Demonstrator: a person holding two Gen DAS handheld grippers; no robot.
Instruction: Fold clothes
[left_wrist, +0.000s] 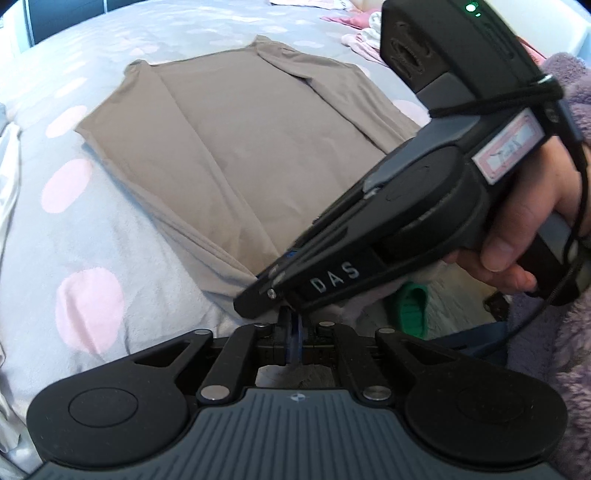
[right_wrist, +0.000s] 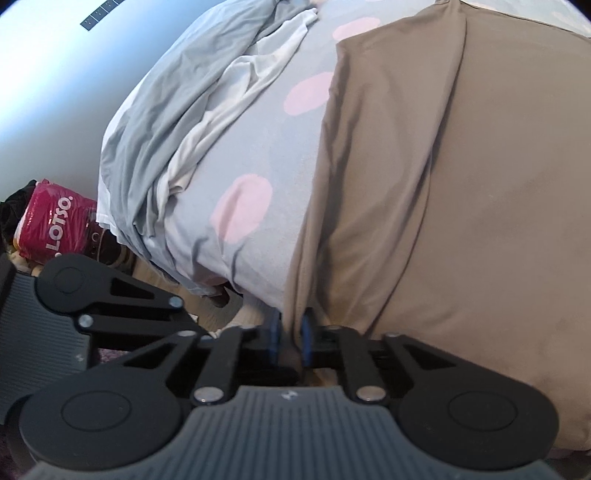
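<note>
Pinching the near hem of the taupe shirt: right gripper has blue pads nearly together with a fold of the fabric between them. Left gripper jaws are closed tight, pads meeting just beside the right tool's nose; whether it holds cloth cannot be told. Shirt lies flat on the polka-dot bedsheet, side panels folded inward, hem at the bed edge. A hand in a purple fleece sleeve grips the right tool.
</note>
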